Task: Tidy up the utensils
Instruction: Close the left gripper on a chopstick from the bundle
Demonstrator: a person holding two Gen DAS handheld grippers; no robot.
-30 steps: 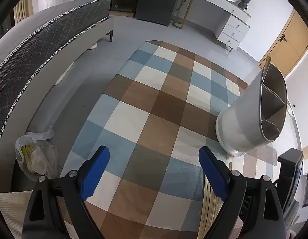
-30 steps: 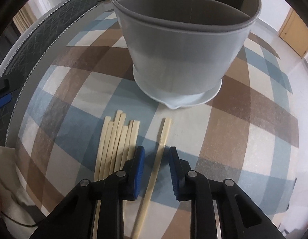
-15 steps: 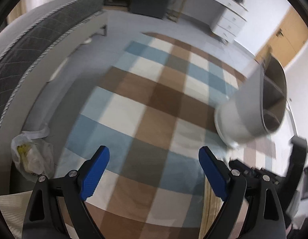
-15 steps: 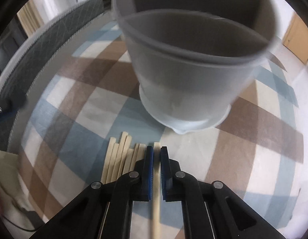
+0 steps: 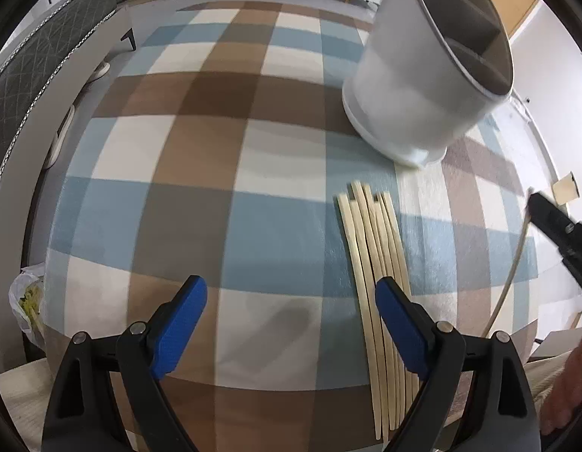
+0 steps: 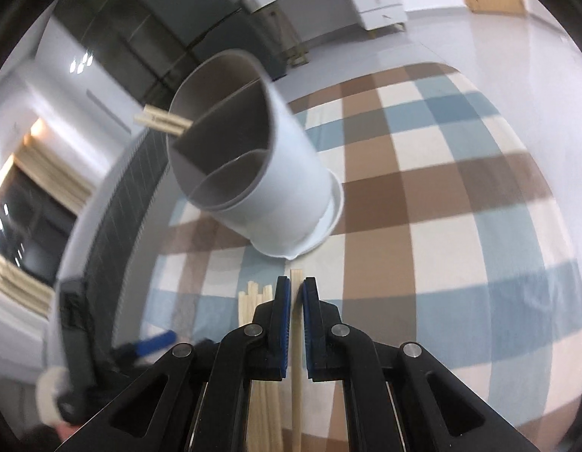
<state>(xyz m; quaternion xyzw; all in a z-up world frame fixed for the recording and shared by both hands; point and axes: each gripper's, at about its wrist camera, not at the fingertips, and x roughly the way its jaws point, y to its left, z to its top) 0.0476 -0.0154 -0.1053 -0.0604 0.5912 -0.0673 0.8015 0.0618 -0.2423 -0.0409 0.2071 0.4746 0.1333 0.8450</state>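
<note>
A white utensil holder with inner dividers stands on the checked cloth. A few wooden chopsticks stick out of one compartment. Several more chopsticks lie side by side on the cloth in front of it. My right gripper is shut on a single chopstick and holds it off the cloth, short of the holder. In the left wrist view it shows at the right edge as the right gripper. My left gripper is open, its right pad over the pile's near ends.
A grey quilted mattress runs along the left. A plastic bag lies on the floor below the cloth's edge. A white dresser stands far behind. A person's hand shows at the lower right.
My right gripper closed on the lone chopstick, lifted it and rolled. My left gripper moved right and down, bringing the chopstick pile under its right finger.
</note>
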